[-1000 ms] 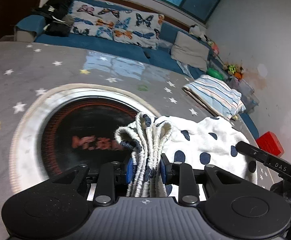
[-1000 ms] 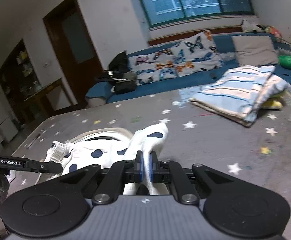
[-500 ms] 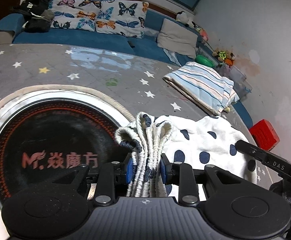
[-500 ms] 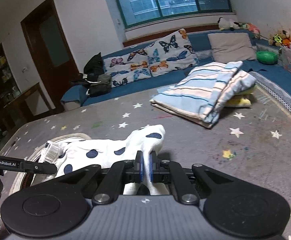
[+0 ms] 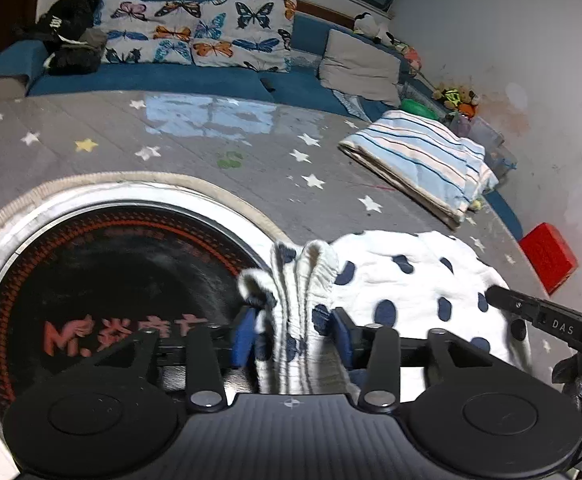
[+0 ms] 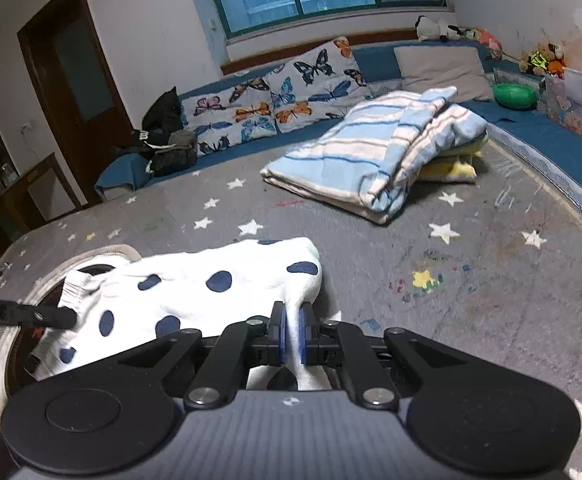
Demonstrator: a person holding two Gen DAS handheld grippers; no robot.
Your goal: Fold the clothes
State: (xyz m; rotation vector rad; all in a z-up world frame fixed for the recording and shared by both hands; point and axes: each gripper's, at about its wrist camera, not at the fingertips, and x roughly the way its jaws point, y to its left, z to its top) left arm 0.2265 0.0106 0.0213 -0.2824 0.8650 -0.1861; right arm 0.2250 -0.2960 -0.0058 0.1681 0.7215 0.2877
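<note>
The white garment with navy dots (image 5: 407,280) lies flat on the grey star-print mat (image 6: 491,264), its long axis running from one gripper to the other. The left gripper (image 5: 291,338) has the bunched waistband end between its jaws, which are opening and no longer press the cloth. The right gripper (image 6: 290,334) has its jaws nearly closed, pinching the opposite end. Judged from this, the right hand's letting go comes next

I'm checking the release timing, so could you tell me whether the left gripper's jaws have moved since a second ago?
Yes. The left gripper is opening: its blue pads now stand apart from the bunched waistband they clamped earlier, which stays between them.
</note>
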